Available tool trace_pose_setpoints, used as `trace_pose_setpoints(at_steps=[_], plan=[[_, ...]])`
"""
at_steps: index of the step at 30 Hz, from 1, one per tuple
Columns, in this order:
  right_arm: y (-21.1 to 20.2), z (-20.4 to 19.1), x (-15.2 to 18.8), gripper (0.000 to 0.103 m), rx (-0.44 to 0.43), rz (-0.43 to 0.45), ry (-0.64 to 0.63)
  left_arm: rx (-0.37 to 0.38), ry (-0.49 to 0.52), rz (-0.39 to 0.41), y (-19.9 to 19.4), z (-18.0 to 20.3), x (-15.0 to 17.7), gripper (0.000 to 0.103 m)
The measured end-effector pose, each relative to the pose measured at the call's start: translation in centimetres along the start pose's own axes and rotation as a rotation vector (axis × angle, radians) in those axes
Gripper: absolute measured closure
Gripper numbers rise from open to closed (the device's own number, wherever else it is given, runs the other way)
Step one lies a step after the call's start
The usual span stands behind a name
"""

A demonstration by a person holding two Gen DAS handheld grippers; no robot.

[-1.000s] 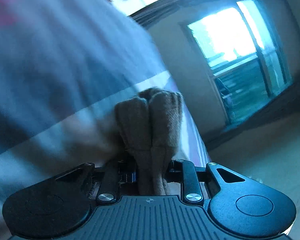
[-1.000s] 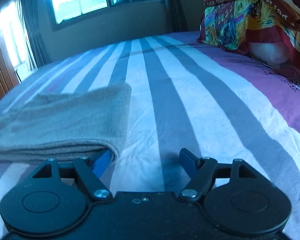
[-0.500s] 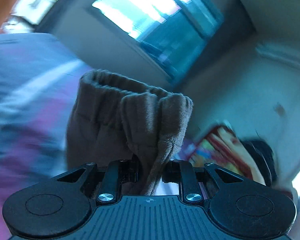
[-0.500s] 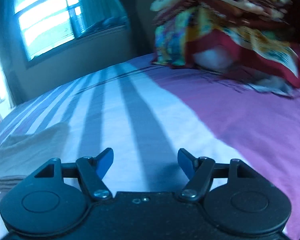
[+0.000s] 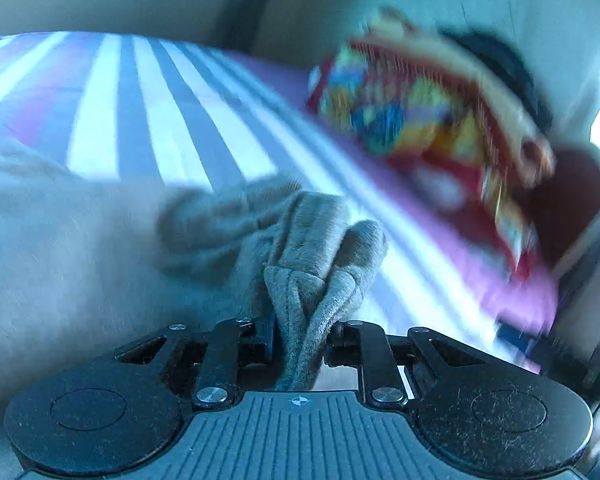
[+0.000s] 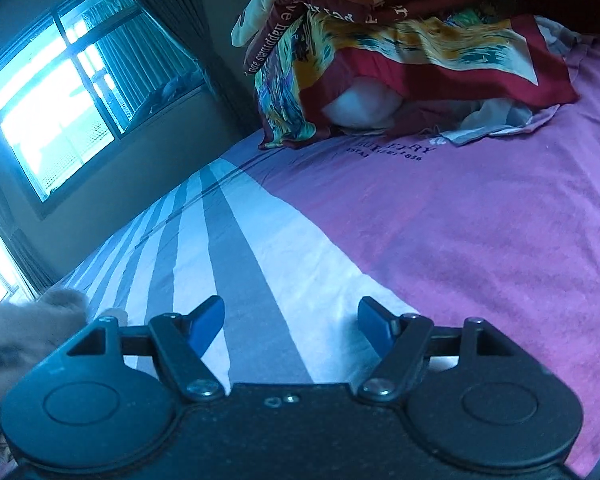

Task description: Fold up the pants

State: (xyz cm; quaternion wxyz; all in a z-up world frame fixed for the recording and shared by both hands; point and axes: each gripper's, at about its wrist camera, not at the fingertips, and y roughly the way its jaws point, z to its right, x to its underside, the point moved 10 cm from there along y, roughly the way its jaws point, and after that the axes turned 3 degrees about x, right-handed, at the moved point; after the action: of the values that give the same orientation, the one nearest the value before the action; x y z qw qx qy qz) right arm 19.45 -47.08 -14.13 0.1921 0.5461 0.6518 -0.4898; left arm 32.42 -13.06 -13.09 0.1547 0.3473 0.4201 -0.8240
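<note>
The tan pants (image 5: pixel 80 248) lie on the striped bed sheet (image 5: pixel 172 128). My left gripper (image 5: pixel 300 332) is shut on a bunched edge of the pants (image 5: pixel 312 264), held low over the folded part. The view is blurred by motion. In the right wrist view a bit of the pants (image 6: pixel 32 320) shows at the far left edge. My right gripper (image 6: pixel 290 320) is open and empty, just above the sheet (image 6: pixel 260 272), to the right of the pants.
A pile of colourful bedding and pillows (image 6: pixel 400 40) sits at the head of the bed, also in the left wrist view (image 5: pixel 432 120). A purple band of sheet (image 6: pixel 480 220) lies to the right. A window (image 6: pixel 60 100) is on the far wall.
My left gripper has swung round with the pants edge, from facing the window to low over the bed and the folded pants. My right gripper has turned right, away from the pants, staying open.
</note>
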Motion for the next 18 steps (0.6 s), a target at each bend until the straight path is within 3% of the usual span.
trace_pose_setpoints(at_steps=[2, 6, 8, 10, 13, 15, 18], plan=[[0.3, 0.1, 0.1, 0.03, -0.003, -0.01, 0.011, -0.021, 0.04, -0.044, 1.1, 0.4, 1.8, 0.077], [0.7, 0.5, 0.2, 0.029, -0.01, -0.025, 0.038, -0.018, 0.053, -0.05, 0.4, 0.3, 1.7, 0.072], [0.9, 0.5, 0.3, 0.029, -0.005, -0.029, 0.037, -0.049, 0.11, -0.024, -0.1, 0.9, 0.9, 0.06], [0.8, 0.4, 0.4, 0.029, 0.0, -0.028, 0.026, -0.053, 0.144, 0.042, -1.3, 1.3, 0.2, 0.001], [0.6, 0.3, 0.3, 0.029, 0.001, -0.025, 0.019, -0.045, 0.115, 0.142, -4.5, 1.2, -0.4, 0.0], [0.4, 0.1, 0.4, 0.029, 0.008, -0.024, 0.007, -0.091, 0.067, 0.216, -7.5, -0.4, -0.1, 0.0], [-0.2, -0.6, 0.6, 0.029, 0.01, -0.022, -0.025, -0.226, -0.058, 0.332, -12.9, -5.1, 2.1, 0.0]])
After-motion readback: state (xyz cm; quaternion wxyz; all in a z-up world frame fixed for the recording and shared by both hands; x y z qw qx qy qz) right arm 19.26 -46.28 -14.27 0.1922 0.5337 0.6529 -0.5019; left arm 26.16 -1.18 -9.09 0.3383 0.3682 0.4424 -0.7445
